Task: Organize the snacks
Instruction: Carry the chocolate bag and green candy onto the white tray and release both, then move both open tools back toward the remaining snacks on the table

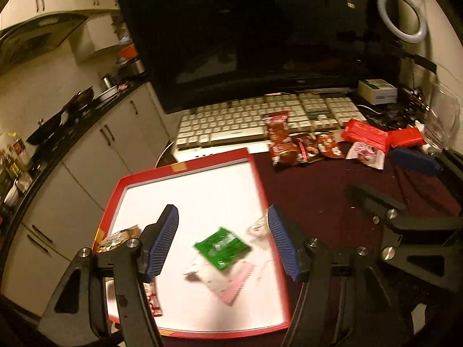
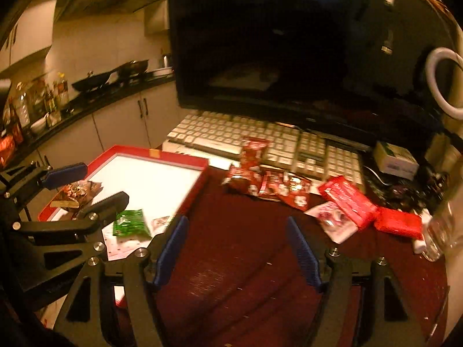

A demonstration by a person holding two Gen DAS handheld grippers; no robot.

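A red-rimmed white tray [image 1: 185, 164] lies at the table's left, also seen in the right wrist view [image 2: 173, 156]. On it lie a green packet [image 1: 221, 247], a pink-white packet [image 1: 228, 287], a small clear packet [image 1: 257, 227] and a brown wrapper [image 1: 118, 238]. My left gripper [image 1: 221, 212] hangs open and empty above the green packet [image 2: 128, 222]. My right gripper [image 2: 235, 221] is open and empty over bare maroon cloth. Several dark red snack packets [image 2: 260, 182] and red flat packs [image 2: 350, 201] lie before the keyboard, ahead of it.
A white keyboard [image 1: 231, 121] and a large dark monitor [image 1: 246, 43] stand behind the snacks. A white box [image 2: 395, 160], cables and a clear bottle [image 2: 434, 237] crowd the right. A kitchen counter [image 1: 66, 133] with pans runs beyond the table's left edge.
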